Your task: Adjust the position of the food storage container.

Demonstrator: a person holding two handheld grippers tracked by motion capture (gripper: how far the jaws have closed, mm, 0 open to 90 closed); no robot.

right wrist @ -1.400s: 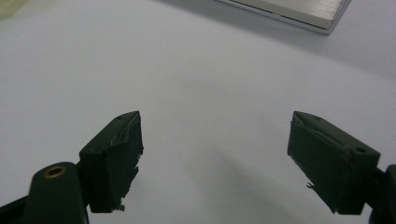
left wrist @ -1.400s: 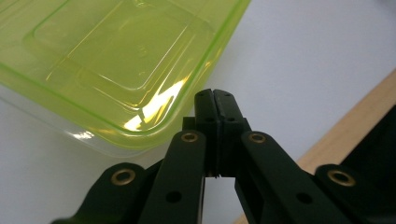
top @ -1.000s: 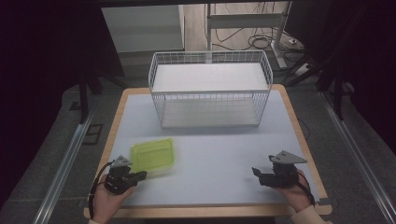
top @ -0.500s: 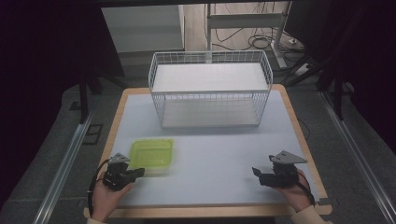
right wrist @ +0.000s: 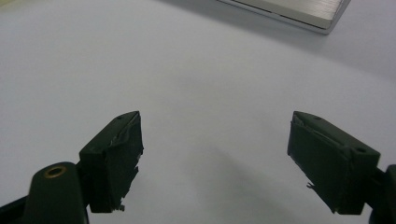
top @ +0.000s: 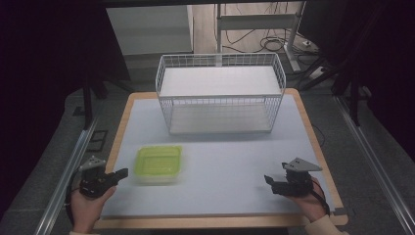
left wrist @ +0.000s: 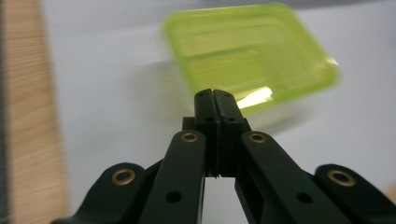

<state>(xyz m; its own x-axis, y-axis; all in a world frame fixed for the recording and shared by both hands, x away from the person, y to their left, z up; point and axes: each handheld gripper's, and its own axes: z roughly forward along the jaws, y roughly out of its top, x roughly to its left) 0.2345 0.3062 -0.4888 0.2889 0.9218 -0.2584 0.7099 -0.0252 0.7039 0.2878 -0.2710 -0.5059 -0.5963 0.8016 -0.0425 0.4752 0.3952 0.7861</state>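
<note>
- The left gripper (top: pixel 115 175) sits at the near-left edge of the table (top: pixel 230 181), its jaws pressed together with nothing between them; in the left gripper view the two black tips (left wrist: pixel 214 105) meet flush.
- Just ahead of those closed tips and slightly to their right lies the green container (top: pixel 158 163), flat on the table, apart from the gripper and not touched by it. In the left gripper view it fills the space beyond the tips (left wrist: pixel 252 51), its near corner closest.
- The container looks like thin, translucent moulded plastic: probably very light, a little flexible at the walls, and smooth enough to slide on the table if nudged. It should not be fragile, but a hard squeeze could bow its wall.
- The best hold is likely the raised rim on the side facing the left gripper, one jaw inside and one outside the wall, taken near a corner where the plastic is stiffest. The jaws must part first.
- Far beyond the container, across the table from both grippers, stands a white wire basket (top: pixel 220 98), open at the top.
- The right gripper (top: pixel 270 182) rests at the near-right, well away from the container, with its jaws spread wide and empty; in the right gripper view bare table shows between its pads (right wrist: pixel 116 158).
</note>
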